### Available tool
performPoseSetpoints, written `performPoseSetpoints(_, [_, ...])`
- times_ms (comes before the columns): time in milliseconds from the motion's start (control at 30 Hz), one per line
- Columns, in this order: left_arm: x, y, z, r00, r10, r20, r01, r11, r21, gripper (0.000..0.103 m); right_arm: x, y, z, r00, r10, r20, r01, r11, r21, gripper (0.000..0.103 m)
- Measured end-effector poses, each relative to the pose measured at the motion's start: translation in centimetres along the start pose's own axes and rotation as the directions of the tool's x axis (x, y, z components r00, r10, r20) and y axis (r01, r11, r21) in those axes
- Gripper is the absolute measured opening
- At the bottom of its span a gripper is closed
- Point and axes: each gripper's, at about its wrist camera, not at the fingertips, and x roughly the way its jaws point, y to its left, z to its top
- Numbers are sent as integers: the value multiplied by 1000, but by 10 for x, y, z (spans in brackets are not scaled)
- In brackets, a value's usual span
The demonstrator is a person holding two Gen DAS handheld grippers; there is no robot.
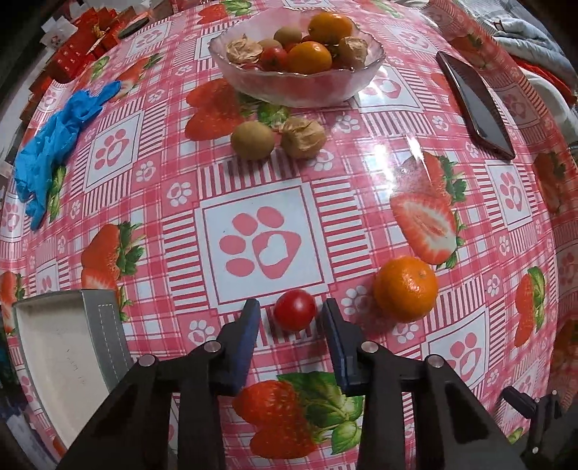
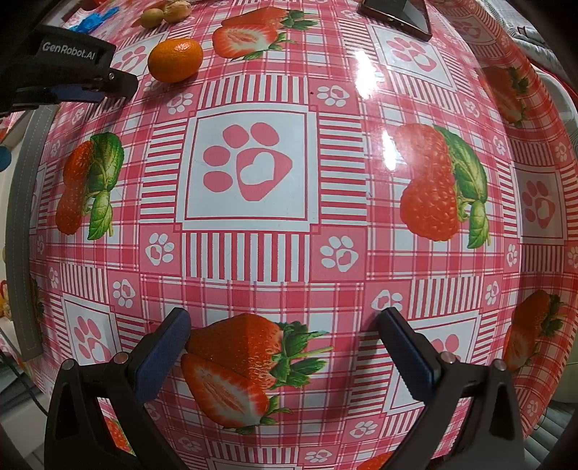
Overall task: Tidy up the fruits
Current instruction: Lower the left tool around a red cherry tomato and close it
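Note:
A small red tomato (image 1: 294, 310) lies on the strawberry-print tablecloth between the blue pads of my left gripper (image 1: 292, 308). A gap shows on its left side and the right pad stands very close to it. A mandarin (image 1: 405, 288) (image 2: 175, 60) rests just right of that gripper. Farther off, a brownish-green round fruit (image 1: 253, 140) and a papery husked fruit (image 1: 302, 138) lie in front of a glass bowl (image 1: 300, 88) holding several fruits. My right gripper (image 2: 285, 327) hangs open over bare cloth with nothing between its fingers.
A dark phone (image 1: 477, 105) (image 2: 397, 14) lies at the far right. A crumpled blue glove (image 1: 54, 144) sits at the left. A white tray with a grey rim (image 1: 61, 354) stands by the near left edge. Red boxes (image 1: 83, 43) are stacked beyond the table.

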Motion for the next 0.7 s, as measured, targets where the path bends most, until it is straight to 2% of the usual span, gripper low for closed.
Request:
performPoseSetpoints(100, [-1, -2, 2, 1000, -5, -4, 5, 1000, 11, 26, 0, 0, 0, 1000, 1, 3, -1, 1000, 0, 103])
performPoseSetpoints(300, [-10, 1, -34, 1000, -8, -30, 8, 1000, 12, 26, -1, 0, -2, 1000, 1, 23, 0, 1000, -8, 103])
performPoseSetpoints(467, [-14, 18, -58, 998, -21, -55, 19, 999, -31, 26, -1, 1, -4, 1000, 0, 9, 0, 1000, -19, 103])
performPoseSetpoints(567, [-23, 26, -60, 999, -33, -27, 31, 998, -47, 27, 1, 2, -2, 1000, -1, 1, 1, 1000, -22, 103])
performPoseSetpoints(700, [-28, 24, -45, 999, -45, 9, 45, 999, -30, 27, 1, 3, 0, 1000, -1, 2, 1, 1000, -24, 103])
